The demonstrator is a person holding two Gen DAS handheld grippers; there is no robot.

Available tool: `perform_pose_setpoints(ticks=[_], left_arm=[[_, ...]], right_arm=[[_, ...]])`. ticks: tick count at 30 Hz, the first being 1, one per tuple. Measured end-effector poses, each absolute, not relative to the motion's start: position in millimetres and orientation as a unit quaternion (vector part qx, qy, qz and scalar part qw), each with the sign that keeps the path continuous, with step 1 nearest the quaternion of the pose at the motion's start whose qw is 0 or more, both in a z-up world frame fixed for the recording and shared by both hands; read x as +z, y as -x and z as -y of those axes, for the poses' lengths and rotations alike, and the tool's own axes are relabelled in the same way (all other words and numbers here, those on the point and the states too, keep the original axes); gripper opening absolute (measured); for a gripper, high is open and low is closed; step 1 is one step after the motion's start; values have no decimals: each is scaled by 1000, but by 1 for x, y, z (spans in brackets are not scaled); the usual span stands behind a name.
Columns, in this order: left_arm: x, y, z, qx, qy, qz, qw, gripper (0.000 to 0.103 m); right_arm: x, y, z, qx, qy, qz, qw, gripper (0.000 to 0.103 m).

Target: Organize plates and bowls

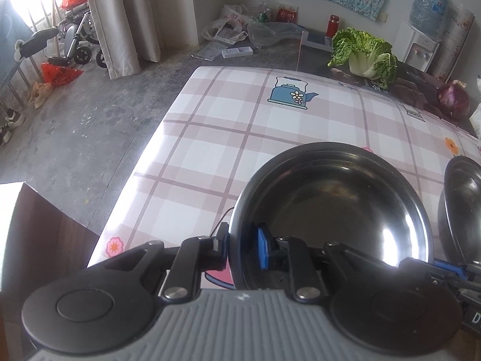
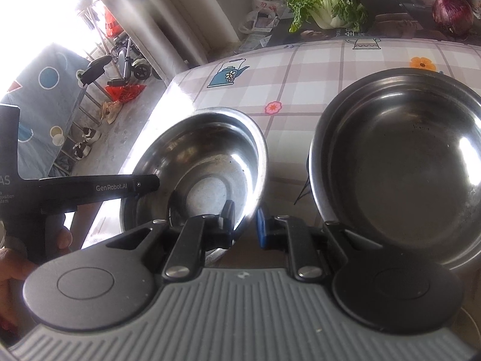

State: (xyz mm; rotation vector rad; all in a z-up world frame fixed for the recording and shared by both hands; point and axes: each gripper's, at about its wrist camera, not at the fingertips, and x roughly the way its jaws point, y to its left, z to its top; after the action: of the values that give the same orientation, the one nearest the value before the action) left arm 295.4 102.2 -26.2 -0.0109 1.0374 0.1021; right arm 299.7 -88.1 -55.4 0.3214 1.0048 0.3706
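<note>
A steel bowl [image 1: 336,207] sits on the checked tablecloth [image 1: 228,126]. My left gripper [image 1: 240,245] is shut on its near left rim, one finger outside and the blue pad inside. In the right wrist view the same bowl [image 2: 210,162] shows at the left, and my right gripper [image 2: 245,222] is shut on its right rim. The left gripper's black body [image 2: 99,188] reaches in from the left. A wide steel plate stack [image 2: 405,162] lies to the right; its edge shows in the left wrist view [image 1: 463,207].
A cabbage [image 1: 363,54] and a purple onion [image 1: 454,99] lie at the table's far side on a dark mat. The table's left edge [image 1: 144,156] drops to a concrete floor with a wheelchair [image 1: 75,39], shoes and bags. A wooden panel [image 1: 39,228] stands near left.
</note>
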Motion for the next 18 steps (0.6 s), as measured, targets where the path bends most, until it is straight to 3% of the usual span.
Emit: perform_pose_setpoints(ticks=[18], left_arm=[[29,-272,-87,44,-24,-440,896,20]], right_arm=[[-10,-282,93,188,-135,-431,872,14]])
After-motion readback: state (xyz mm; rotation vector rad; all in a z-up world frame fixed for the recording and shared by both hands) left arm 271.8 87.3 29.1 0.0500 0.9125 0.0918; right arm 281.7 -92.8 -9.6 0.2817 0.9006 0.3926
